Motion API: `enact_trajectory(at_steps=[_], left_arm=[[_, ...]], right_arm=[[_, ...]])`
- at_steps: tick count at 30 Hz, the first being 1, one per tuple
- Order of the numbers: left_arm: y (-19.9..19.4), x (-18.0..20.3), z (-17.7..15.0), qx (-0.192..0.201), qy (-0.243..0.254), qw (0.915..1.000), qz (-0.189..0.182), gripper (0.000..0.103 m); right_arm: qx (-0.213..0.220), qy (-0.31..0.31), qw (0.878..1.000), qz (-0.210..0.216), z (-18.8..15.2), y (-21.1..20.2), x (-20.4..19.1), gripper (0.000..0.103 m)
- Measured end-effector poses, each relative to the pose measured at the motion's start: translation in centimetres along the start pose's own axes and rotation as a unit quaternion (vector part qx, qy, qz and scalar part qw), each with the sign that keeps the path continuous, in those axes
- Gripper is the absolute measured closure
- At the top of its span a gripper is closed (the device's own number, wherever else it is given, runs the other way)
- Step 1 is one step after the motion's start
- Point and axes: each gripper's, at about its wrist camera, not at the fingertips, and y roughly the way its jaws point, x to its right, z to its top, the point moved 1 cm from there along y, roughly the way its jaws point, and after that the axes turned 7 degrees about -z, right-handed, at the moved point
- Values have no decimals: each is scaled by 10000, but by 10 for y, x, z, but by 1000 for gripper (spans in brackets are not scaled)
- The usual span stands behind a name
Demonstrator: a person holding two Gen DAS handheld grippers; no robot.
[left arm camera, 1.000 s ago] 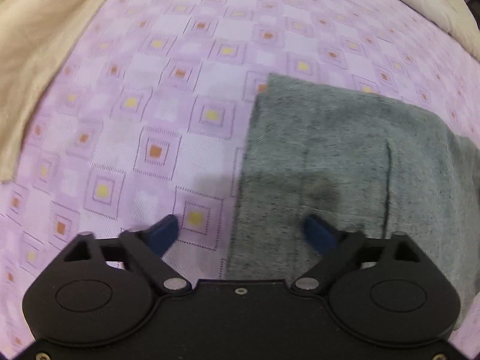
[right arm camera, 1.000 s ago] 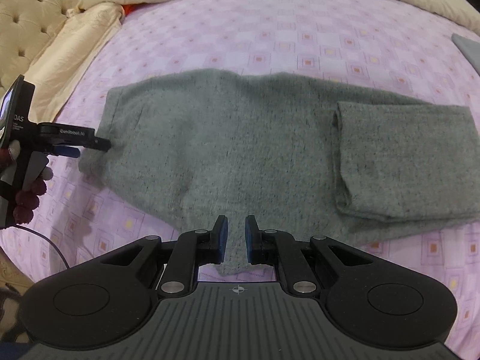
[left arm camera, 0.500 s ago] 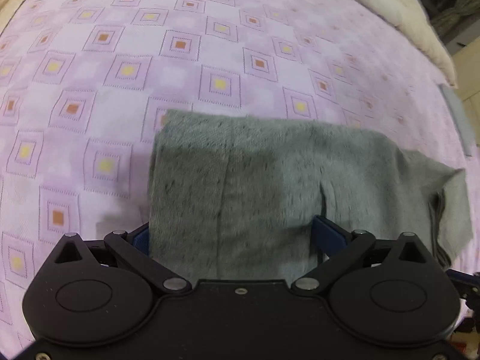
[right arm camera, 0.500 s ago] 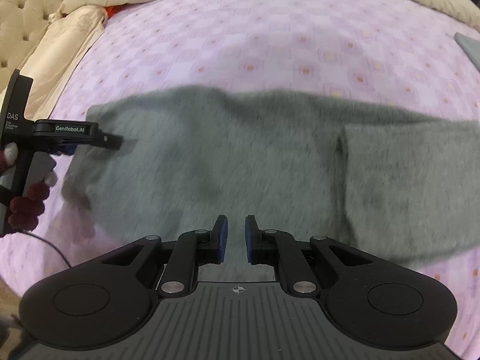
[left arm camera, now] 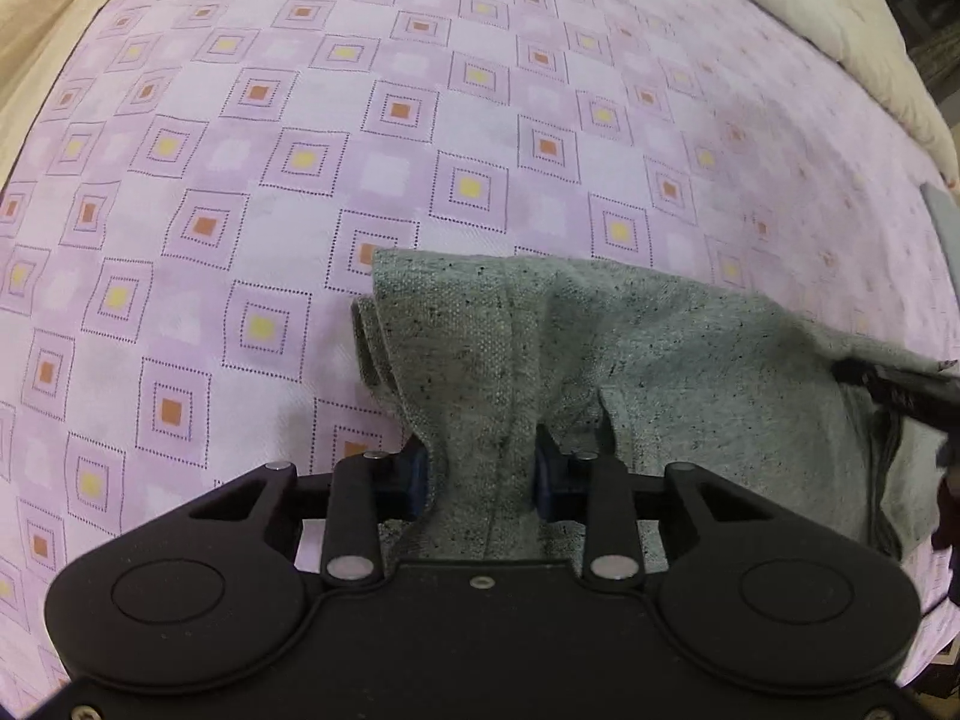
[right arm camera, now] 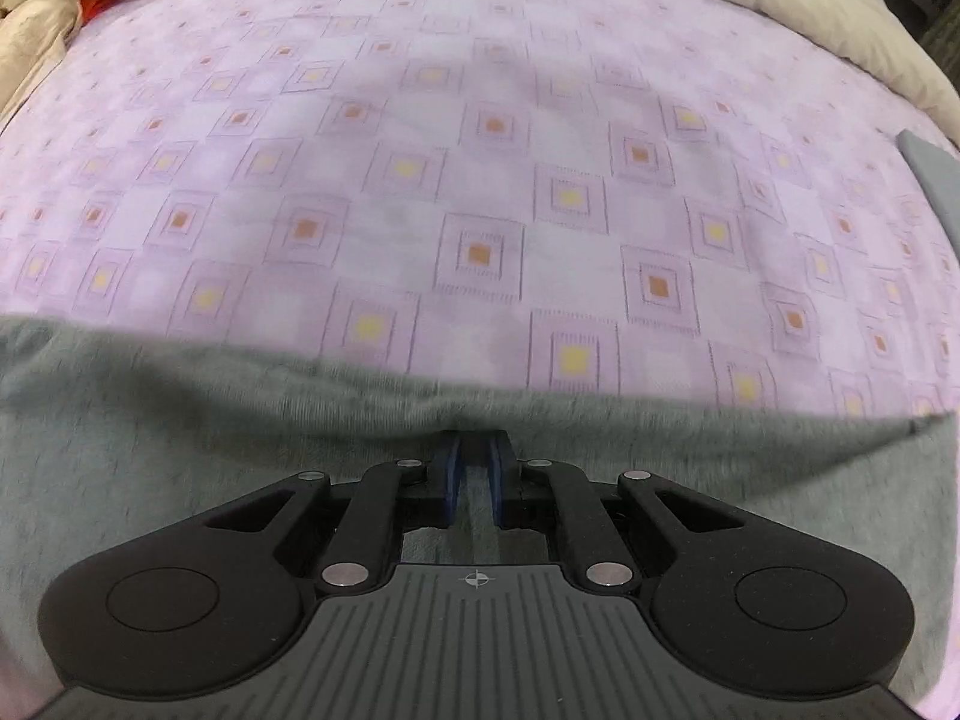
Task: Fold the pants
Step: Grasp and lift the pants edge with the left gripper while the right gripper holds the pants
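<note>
A bed sheet (left arm camera: 372,138), lilac with stitched orange and yellow squares, spreads wide and flat. On its near part lie the grey pants (left arm camera: 690,360), a speckled woven knit, soft and limp, likely light; they bunch wherever pinched, so hems and edges are the places to take hold. The left tool (left arm camera: 480,471) is closing on a gathered ridge of the cloth. The right tool (right arm camera: 474,474), pads nearly together, sits over the pants' far edge.

free: pink sheet (left arm camera: 372,138) beyond pants (left arm camera: 690,348) | blocked: beige duvet (right arm camera: 810,6) along far edge, right
</note>
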Motion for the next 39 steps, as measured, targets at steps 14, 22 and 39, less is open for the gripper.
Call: enact_trajectory(at_steps=[14,22,39], left_arm=[[-2,-22,-34,-309,-321,9990,-47,24],[-12,-25,-34,-172,-510,9983,-237,58],[-101,43,-40,674,-434,9968,50,79]], right_arm=[[79,-209,9985,507,-82,-61,1,94],[-623,-135,9968,474,-174,-78,-3,93],[-274,-149,9963,802,-172,-64,7,94]])
